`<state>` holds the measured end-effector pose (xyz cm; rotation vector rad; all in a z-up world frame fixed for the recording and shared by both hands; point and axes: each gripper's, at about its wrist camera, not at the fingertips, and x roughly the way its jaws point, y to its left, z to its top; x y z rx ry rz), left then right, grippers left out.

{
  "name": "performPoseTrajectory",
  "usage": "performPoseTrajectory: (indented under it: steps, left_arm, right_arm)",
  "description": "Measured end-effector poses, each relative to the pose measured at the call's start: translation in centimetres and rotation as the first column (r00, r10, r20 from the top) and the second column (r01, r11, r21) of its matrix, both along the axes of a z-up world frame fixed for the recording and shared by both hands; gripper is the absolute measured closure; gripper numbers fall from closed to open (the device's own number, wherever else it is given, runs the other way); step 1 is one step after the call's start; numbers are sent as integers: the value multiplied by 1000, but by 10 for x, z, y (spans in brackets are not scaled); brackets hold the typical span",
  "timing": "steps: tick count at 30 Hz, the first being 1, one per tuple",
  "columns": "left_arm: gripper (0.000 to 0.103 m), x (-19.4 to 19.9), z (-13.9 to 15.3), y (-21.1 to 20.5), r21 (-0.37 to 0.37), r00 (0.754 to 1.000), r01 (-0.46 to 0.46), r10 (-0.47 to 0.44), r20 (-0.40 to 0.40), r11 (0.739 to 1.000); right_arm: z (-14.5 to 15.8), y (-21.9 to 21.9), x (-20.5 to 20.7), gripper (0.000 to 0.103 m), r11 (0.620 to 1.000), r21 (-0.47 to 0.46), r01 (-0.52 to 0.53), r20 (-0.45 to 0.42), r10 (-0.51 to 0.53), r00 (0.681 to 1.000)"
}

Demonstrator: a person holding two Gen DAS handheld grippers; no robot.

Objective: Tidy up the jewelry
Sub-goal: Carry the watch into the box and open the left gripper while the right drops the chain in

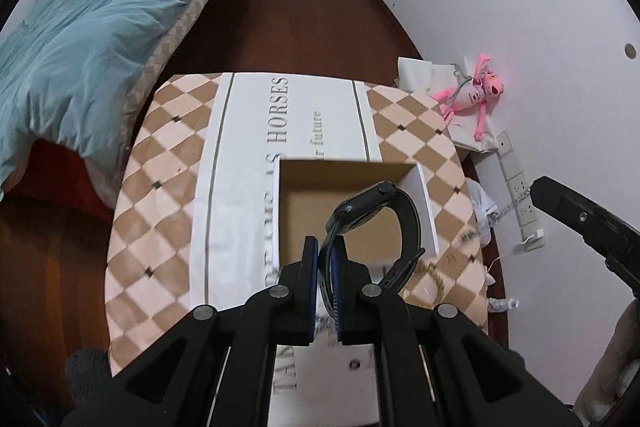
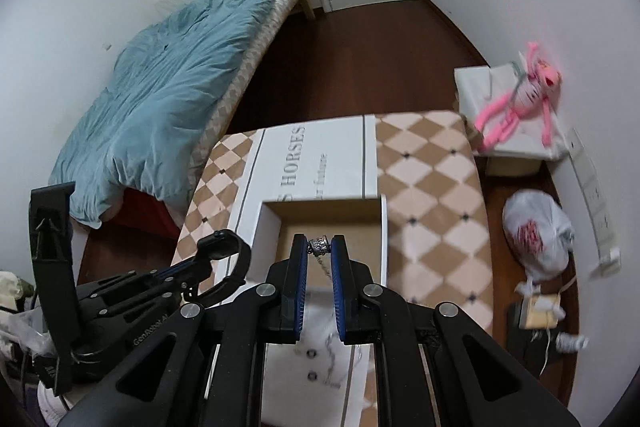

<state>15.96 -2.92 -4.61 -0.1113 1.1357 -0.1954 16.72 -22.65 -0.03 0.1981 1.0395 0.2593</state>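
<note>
Over the open box: both grippers hang above the desk, each carrying one piece.
Left gripper: fingers closed almost together on the strap of a black smartwatch, whose face tips up toward 12 o'clock, above the box's cavity.
Box: white-walled with a brown cardboard floor, sitting at the middle of the desk; the floor that shows looks bare.
Right gripper: fingers narrowed onto a silver beaded bracelet pinched at the tips, a chain trailing down toward 6 o'clock; it hangs over the box's near edge.
Step in hand: likely the carry to the box, with neither piece set down yet.
Next move: probably lowering each piece into the cavity and parting the fingers only once it rests, keeping the dangling chain off the rim.
Desk surface: a tan-and-cream diamond cloth with a white printed band down the centre.
Room: a bed with a blue duvet at 10 o'clock, dark wood floor, a white door at 12 o'clock, a pink plush toy by the wall at 2 o'clock.
</note>
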Motion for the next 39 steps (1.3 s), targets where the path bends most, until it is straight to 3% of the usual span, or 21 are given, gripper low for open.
performPoseTrajectory:
  steps: [6, 15, 18, 19, 20, 22, 24, 26, 29, 32, 39]
  left_arm:
    - [99, 43, -30, -7, 3, 997, 17, -17, -72, 1000]
    - [93, 85, -63, -10, 3, 984, -7, 7, -176, 1000]
    - [80, 93, -65, -10, 10, 983, -8, 10, -181, 1000]
    - [64, 94, -63, -9, 21, 984, -13, 17, -175, 1000]
    - [42, 95, -61, -8, 23, 986, -20, 24, -167, 1000]
    - [17, 96, -56, -3, 20, 988, -40, 42, -150, 999]
    - [15, 95, -52, 2, 39, 989, -59, 63, -134, 997]
    - [11, 93, -50, 6, 77, 990, -76, 84, -111, 994]
    - [5, 84, -51, 13, 111, 991, -107, 115, -70, 988]
    - [5, 71, -58, 15, 164, 990, -128, 137, -42, 978]
    - [5, 47, -74, 11, 232, 991, -124, 133, -21, 965]
  right_arm:
    - [-38, 10, 53, 91, 999, -28, -21, -104, 18, 994]
    - [-103, 16, 89, 90, 997, -70, -40, -240, 22, 971]
    - [-112, 12, 98, 89, 997, -67, -30, -267, 11, 964]
    - [-114, 11, 99, 89, 997, -66, -27, -276, 8, 961]
    - [-115, 9, 100, 87, 998, -68, -20, -278, 0, 961]
    - [-117, 5, 99, 68, 997, -75, -9, -282, -13, 959]
    - [-118, 2, 96, 44, 997, -81, -6, -283, -17, 959]
    - [-119, -1, 90, 36, 993, -116, 2, -277, -34, 960]
    - [-126, 1, 80, 10, 982, -188, 3, -275, -56, 960]
    - [-136, 4, 68, 9, 967, -253, 2, -273, -74, 959]
    - [-154, 6, 47, 5, 951, -309, 13, -271, -101, 957]
